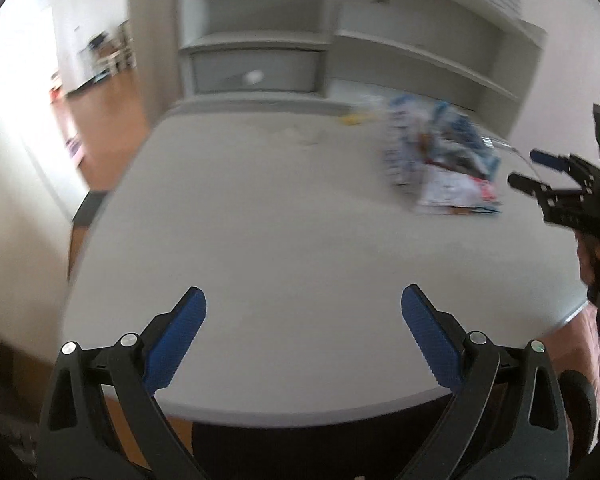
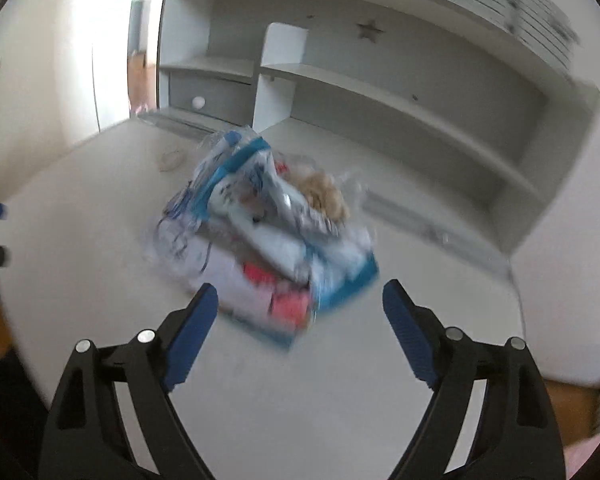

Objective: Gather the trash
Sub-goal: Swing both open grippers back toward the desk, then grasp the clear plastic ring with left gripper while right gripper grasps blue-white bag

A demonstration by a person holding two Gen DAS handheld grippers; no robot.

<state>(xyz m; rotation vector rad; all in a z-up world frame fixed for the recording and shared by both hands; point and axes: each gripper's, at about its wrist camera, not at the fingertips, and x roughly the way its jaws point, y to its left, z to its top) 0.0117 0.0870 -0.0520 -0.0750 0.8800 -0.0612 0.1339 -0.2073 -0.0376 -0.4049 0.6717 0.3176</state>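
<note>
White table point(image 1: 260, 216): pale matte top, rounded corners, fills the middle of both views. Shelving unit point(image 1: 400, 52): grey-white, built against the wall at 12 to 2 o'clock beyond the table, with long open shelves. Drawer point(image 1: 254, 74): grey front, round pale knob point(image 2: 198, 101), at 12 o'clock in the left wrist view. Star decoration point(image 2: 370, 31): small, dark, on the unit's back panel. Wooden floor point(image 1: 108, 120): warm brown, at 10 o'clock. Doorway point(image 1: 96, 52): opens at 11 o'clock onto a further room with blurred furniture. Wall point(image 1: 16, 92): white, brightly lit, at 9 o'clock.
</note>
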